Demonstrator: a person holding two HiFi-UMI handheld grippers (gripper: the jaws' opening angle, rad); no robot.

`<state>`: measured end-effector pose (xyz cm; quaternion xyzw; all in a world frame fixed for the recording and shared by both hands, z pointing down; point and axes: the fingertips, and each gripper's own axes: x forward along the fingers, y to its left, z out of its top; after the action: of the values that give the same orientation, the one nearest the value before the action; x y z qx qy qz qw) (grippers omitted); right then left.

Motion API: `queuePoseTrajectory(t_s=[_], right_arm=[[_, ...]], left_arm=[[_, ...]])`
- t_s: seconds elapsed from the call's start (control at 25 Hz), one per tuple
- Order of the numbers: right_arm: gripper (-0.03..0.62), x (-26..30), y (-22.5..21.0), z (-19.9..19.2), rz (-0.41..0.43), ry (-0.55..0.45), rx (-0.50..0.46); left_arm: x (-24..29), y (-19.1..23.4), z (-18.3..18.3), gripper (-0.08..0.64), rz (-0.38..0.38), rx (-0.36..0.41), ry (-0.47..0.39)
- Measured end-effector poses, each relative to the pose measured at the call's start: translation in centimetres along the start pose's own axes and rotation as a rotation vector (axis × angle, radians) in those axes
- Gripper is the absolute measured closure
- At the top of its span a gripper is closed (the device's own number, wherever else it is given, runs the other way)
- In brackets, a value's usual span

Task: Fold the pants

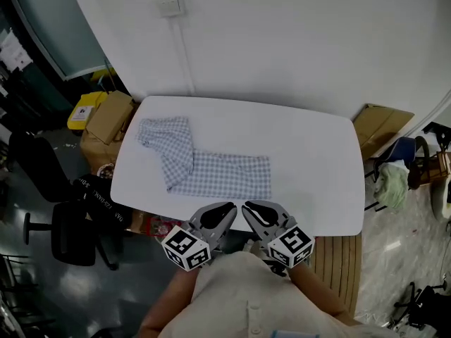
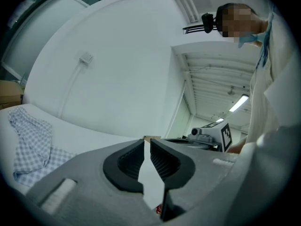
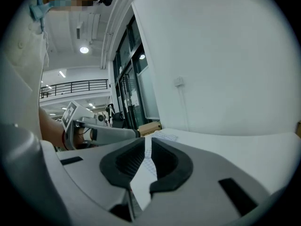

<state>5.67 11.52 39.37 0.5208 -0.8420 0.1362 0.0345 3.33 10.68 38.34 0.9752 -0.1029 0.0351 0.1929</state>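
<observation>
Seeing checked pants (image 1: 204, 164) spread on the left half of the table (image 1: 317, 153): flat rectangle toward the near edge, bunched leg angling off to the far left corner. Not gripped by anything. Got left gripper (image 1: 227, 210) and right gripper (image 1: 249, 208) side by side at the near table edge, just short of the pants' near hem, tips angled toward each other, clear of the cloth. Reading left as closed down to a thin slit, nothing between the pads, only white table showing past them. Same on right: pads nearly together, empty, checked cloth visible through the slit further off. Also spotting boxes (image 1: 106, 122) left of the table and a chair (image 1: 70, 227) near them.
</observation>
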Motion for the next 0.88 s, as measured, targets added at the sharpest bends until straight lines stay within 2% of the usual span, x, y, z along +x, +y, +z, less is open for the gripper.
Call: queuePoseTrajectory(t_s=[0.24,0.48,0.88], right_arm=[[0.522,0.9,-1.8,-0.5,0.015,0.002,0.031],[0.494,3.9,-2.7,-0.7,0.015,0.018,0.048],[0.439,10.2,-5.7,-2.2,-0.090,0.108,0.124]], left_arm=[[0.6,0.8,-0.9,0.526,0.021,-0.008,0.028],[0.5,4.2,-0.5,0.526,0.032,-0.027,0.041],[0.1,13.2,0.5,0.526,0.013,-0.044,0.114]])
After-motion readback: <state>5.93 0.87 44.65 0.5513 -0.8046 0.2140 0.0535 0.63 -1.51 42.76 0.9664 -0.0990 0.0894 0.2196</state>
